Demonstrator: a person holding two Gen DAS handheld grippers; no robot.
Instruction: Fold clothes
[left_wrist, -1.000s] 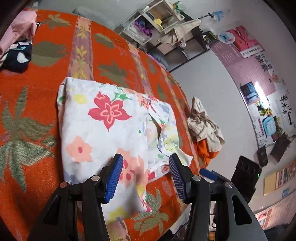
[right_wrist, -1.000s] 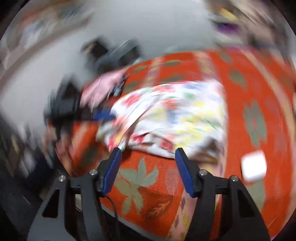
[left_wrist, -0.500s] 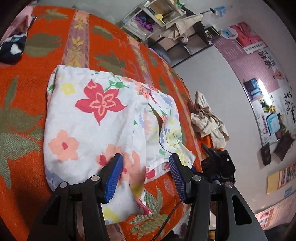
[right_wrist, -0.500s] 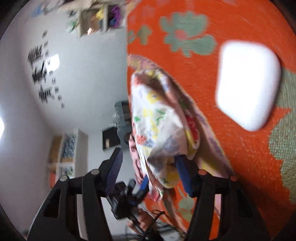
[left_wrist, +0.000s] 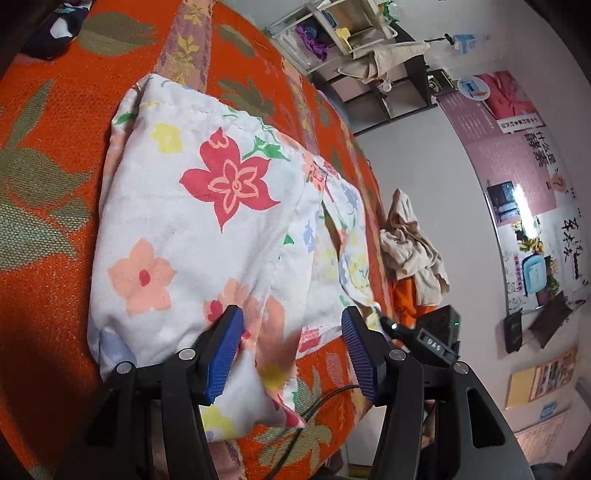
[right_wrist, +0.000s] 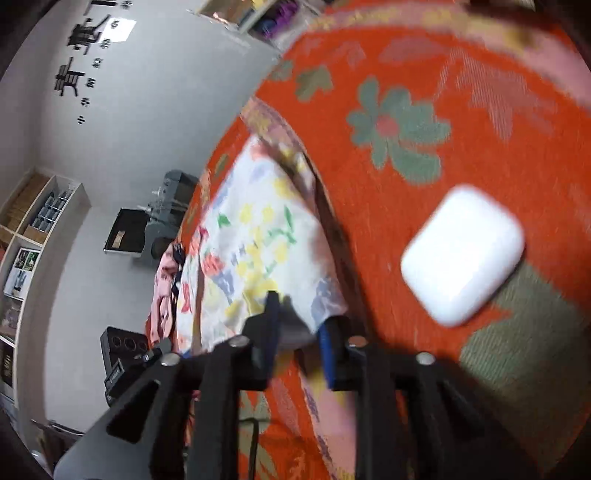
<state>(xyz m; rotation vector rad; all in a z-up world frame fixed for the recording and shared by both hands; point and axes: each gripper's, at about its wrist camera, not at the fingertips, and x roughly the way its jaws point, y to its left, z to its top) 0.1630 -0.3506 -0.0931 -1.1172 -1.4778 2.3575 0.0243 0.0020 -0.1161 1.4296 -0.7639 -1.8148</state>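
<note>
A white floral garment (left_wrist: 207, 229) lies partly folded on the orange patterned bedspread (left_wrist: 44, 280). My left gripper (left_wrist: 291, 347) hangs open just above the garment's near edge, blue pads wide apart and cloth showing between them. In the blurred right wrist view the same floral garment (right_wrist: 258, 236) runs away from me. My right gripper (right_wrist: 300, 332) has its fingers drawn close together on a corner of that cloth, low against the bedspread (right_wrist: 424, 74).
A small white rounded case (right_wrist: 461, 254) lies on the bedspread right of the right gripper. A pile of beige and orange clothes (left_wrist: 410, 251) sits past the bed's far edge. Pink clothing (right_wrist: 162, 291) lies beyond the garment. Shelves (left_wrist: 351, 33) stand by the wall.
The right gripper swung down to the garment's corner and went from open to closed on the cloth. The left gripper moved closer over the garment's near edge, staying open.
</note>
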